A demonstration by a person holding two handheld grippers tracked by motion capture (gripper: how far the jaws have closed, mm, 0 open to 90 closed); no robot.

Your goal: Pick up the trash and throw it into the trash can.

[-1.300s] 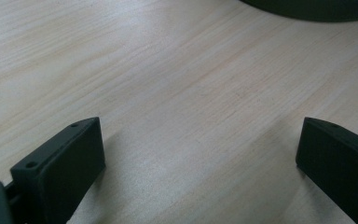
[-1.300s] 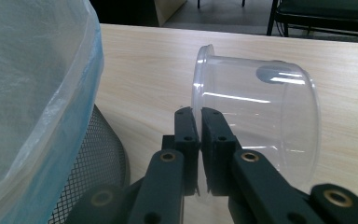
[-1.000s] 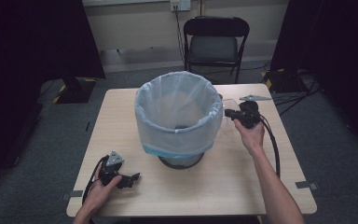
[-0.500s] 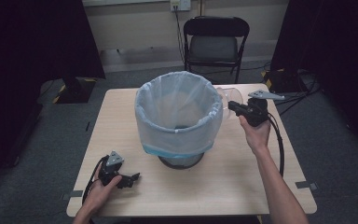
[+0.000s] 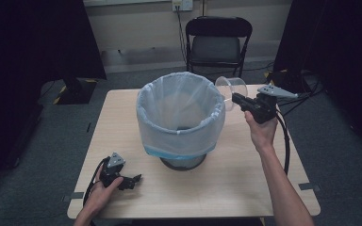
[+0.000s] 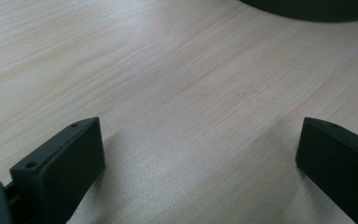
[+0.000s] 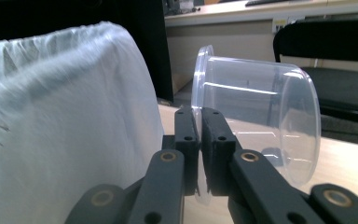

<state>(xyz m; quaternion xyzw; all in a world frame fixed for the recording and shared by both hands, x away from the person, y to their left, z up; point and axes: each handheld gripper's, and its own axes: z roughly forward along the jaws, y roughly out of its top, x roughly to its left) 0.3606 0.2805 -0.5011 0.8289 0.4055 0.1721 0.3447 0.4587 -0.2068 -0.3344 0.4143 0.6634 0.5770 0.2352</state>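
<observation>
Centrally on the pale wood-grain table (image 5: 245,179) stands a round bin (image 5: 181,117), its wall draped inside and out with a thin, crinkled, whitish-blue plastic liner (image 5: 169,136) folded over the rim; a dark circular base shows under it. Everything else is best placed from that bin.

Just to the bin's right, level with its rim, the right gripper (image 5: 238,99) is held up off the table by the person's right hand (image 5: 260,132). Its two flat black jaws are pressed nearly together, pinching the thin lip of a clear plastic cup (image 5: 231,87). The cup is smooth, round and transparent, tipped on its side so that its wall runs away from the jaws toward the far side of the bin. In the right gripper view the cup (image 7: 256,116) sits beside the liner's rumpled white surface (image 7: 65,116); whether the two touch is hard to say from either angle.

In front of the bin and to its left, near the table's near edge, the left gripper (image 5: 133,180) rests low in the left hand (image 5: 99,195), with its grey three-cornered plate on top. Its blocky matte-black jaws stand wide apart with nothing but bare wood between them, and the bin's dark base edges the top of the left gripper view.

Behind the bin, beyond the table, stands a black folding chair (image 5: 217,42) on the grey floor.
</observation>
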